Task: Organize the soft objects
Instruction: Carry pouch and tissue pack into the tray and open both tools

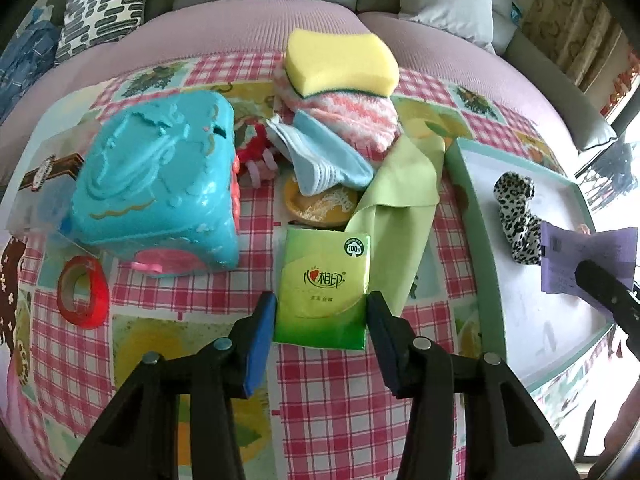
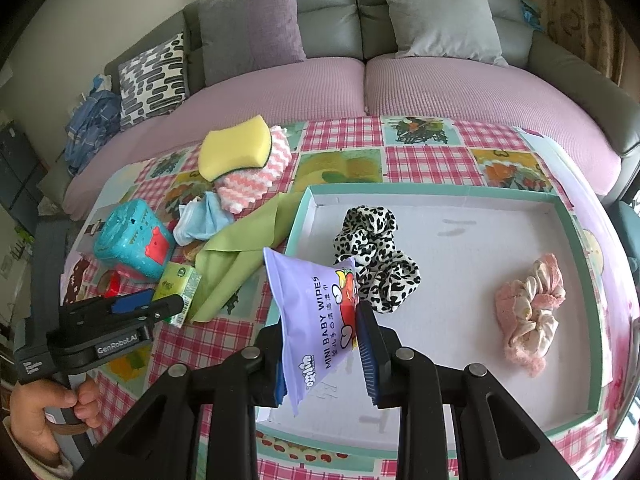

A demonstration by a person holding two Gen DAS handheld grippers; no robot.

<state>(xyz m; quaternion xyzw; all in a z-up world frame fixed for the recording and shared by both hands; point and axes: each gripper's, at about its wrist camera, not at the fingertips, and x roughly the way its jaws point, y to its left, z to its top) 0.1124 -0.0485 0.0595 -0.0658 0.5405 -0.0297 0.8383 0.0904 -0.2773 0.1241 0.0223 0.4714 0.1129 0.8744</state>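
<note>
Wipes first: the right gripper (image 2: 320, 344) is clamped on a purple pack of baby wipes (image 2: 316, 312), held above the near left corner of the white tray (image 2: 560, 216), so by my reading this pack is about to be set down inside. Beside it, the left gripper (image 1: 322, 320) has its blue pads on either side of a green tissue pack (image 1: 326, 280) lying on the checked tablecloth (image 1: 320, 400); the pads sit right at the pack's edges, and a firm pinch cannot be confirmed. Inside the tray lie a leopard-print scrunchie (image 2: 374, 256) and a pink scrunchie (image 2: 530, 312), well apart, so two items look sorted. Left on the cloth, farther back: a green cloth (image 1: 404, 184), a blue sock (image 1: 320, 160), and a yellow sponge (image 1: 340, 62) on a pink striped towel (image 1: 360, 116). The teal plastic box (image 1: 156, 188) and red tape roll (image 1: 82, 294) are hard and probably stay.
</note>
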